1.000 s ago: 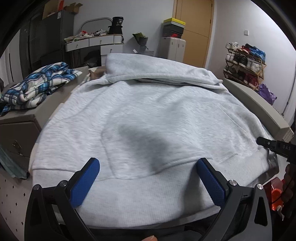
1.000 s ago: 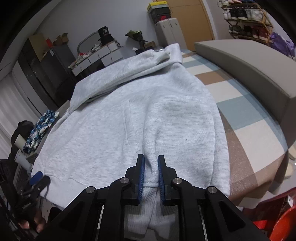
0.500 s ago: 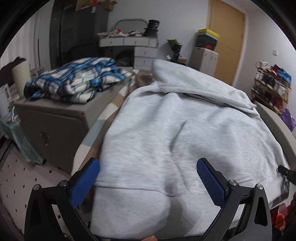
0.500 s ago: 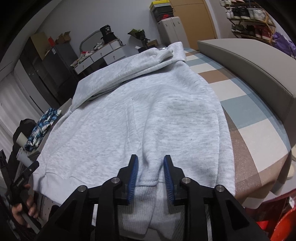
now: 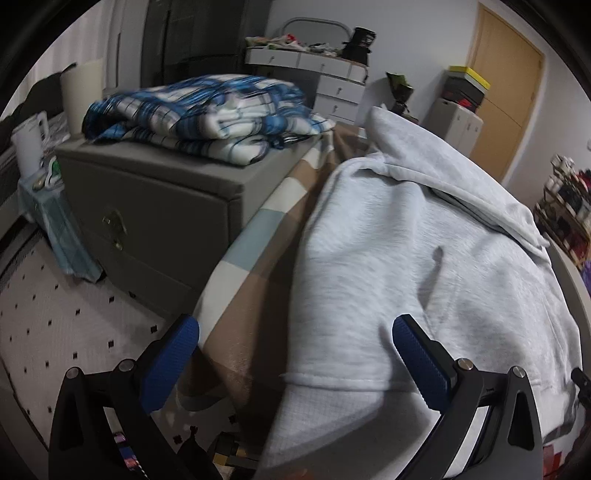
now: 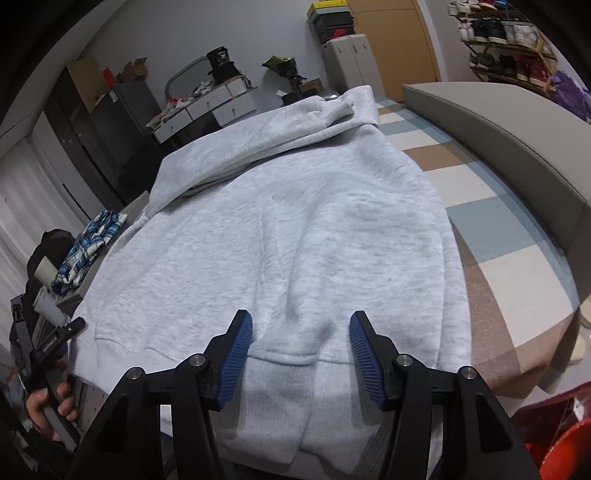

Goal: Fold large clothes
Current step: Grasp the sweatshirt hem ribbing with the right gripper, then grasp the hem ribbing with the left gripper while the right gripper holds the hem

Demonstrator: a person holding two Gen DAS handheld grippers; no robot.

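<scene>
Bed (image 6: 517, 258) with a checked cover of beige, pale blue and cream fills most of the room, and a padded grey edge (image 6: 498, 122) runs along its far side. Spread flat over the cover lies the grey hoodie (image 6: 295, 229), front up, with the hood folded at the far end and the ribbed hem hanging over the near edge of the bed. One sleeve lies folded across the upper part of the body.

Beside the bed stands a grey storage box (image 5: 155, 199), and on its lid rests a blue and white checked garment (image 5: 207, 110), loosely folded. Behind it, against the wall, is a white set of drawers (image 5: 325, 77) with small things on top. A wooden door (image 5: 506, 85) and a shoe rack (image 6: 506, 29) are at the other end of the room.

The right gripper (image 6: 301, 354) hovers over the middle of the hem. Its jaws have just been opening; now they stand about half apart, the hem is between them, but the blue pads (image 6: 236, 354) do not press the cloth.

The left gripper (image 5: 295, 365) is at the left corner of the hem, jaws wide apart and holding nothing. One pad is over the hoodie and the other is over the bed's edge and the floor. The person's left hand (image 6: 51, 402) grasps its handle.
</scene>
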